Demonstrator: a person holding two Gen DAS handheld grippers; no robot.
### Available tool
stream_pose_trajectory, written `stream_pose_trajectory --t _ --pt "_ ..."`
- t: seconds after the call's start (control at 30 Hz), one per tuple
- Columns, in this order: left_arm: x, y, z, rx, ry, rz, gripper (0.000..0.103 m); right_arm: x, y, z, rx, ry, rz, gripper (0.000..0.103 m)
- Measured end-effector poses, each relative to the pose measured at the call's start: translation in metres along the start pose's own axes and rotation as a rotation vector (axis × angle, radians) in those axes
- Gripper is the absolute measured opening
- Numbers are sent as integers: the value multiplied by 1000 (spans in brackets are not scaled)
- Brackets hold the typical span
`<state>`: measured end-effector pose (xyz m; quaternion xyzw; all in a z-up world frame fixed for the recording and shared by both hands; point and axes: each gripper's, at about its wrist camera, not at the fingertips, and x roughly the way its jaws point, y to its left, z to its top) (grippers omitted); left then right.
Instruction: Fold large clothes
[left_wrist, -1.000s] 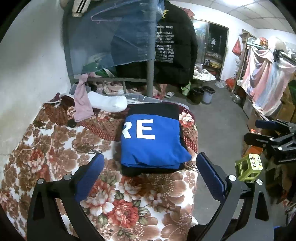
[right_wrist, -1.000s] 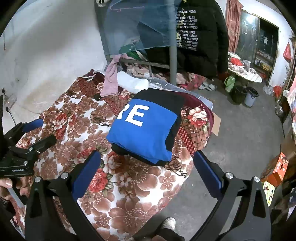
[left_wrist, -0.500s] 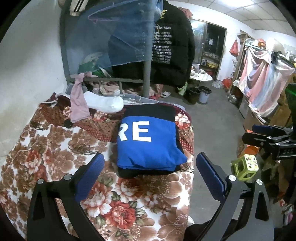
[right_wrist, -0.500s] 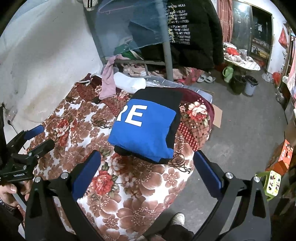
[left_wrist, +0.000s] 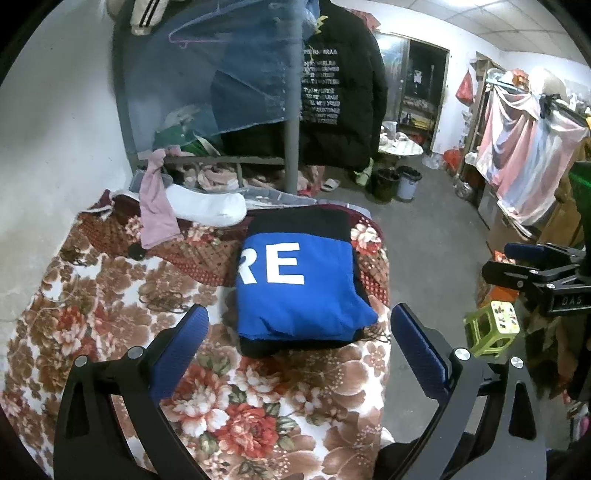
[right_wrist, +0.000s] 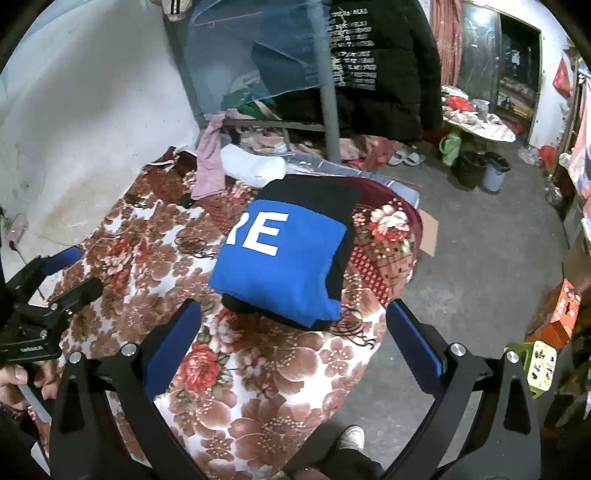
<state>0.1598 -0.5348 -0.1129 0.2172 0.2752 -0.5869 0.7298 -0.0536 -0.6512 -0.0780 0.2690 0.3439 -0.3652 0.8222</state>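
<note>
Floral bedspread (left_wrist: 258, 406) fills lower frame, soft and patterned. Folded blue-black garment (left_wrist: 299, 284), white letters, lies mid-frame, dead ahead of our left gripper (left_wrist: 299, 343), long axis running away from us. Right gripper (right_wrist: 293, 339) equally near. Both spread wide, empty. Fold looks complete.
</note>
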Motion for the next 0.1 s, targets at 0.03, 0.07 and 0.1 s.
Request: stream_pose_trajectory --t 0.03,0.07,0.1 --pt "0 0 0 -4 0 -9 97 1 0 1 2 1 5 98" --pt "0 0 1 -9 0 -16 97 2 1 2 0 2 6 98" --pt "0 1 1 -11 0 -17 97 2 1 3 -3 2 6 98"
